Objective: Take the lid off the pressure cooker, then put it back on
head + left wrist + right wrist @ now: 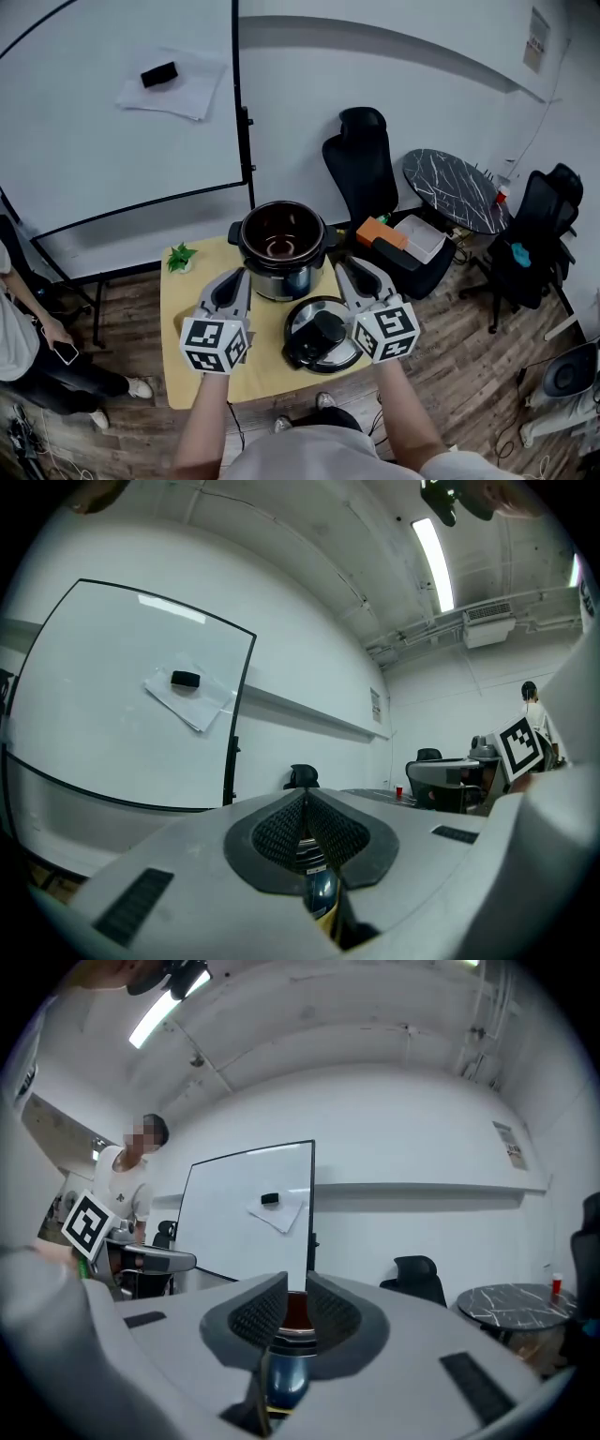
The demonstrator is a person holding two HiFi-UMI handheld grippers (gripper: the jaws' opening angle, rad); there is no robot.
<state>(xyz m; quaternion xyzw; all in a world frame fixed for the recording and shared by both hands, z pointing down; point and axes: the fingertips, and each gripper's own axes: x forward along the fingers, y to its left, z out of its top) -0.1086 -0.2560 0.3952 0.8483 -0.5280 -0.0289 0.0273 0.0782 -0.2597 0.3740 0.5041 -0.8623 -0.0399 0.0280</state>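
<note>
The pressure cooker [281,246] stands open at the far middle of the small wooden table [192,370], its dark inner pot showing. Its lid [322,334] lies flat on the table in front of it, black handle up. My left gripper [238,274] hovers just left of the cooker's front, jaws shut and empty [305,794]. My right gripper [346,266] hangs over the lid's far right edge, beside the cooker. Its jaws [294,1283] stand a narrow gap apart and hold nothing. The cooker's rim [292,1321] shows through that gap.
A small green plant [180,256] sits at the table's far left corner. Behind are a whiteboard [112,103], a black chair [366,155] bearing an orange box [382,232], and a round marble table [457,187]. A person [19,328] stands at the left.
</note>
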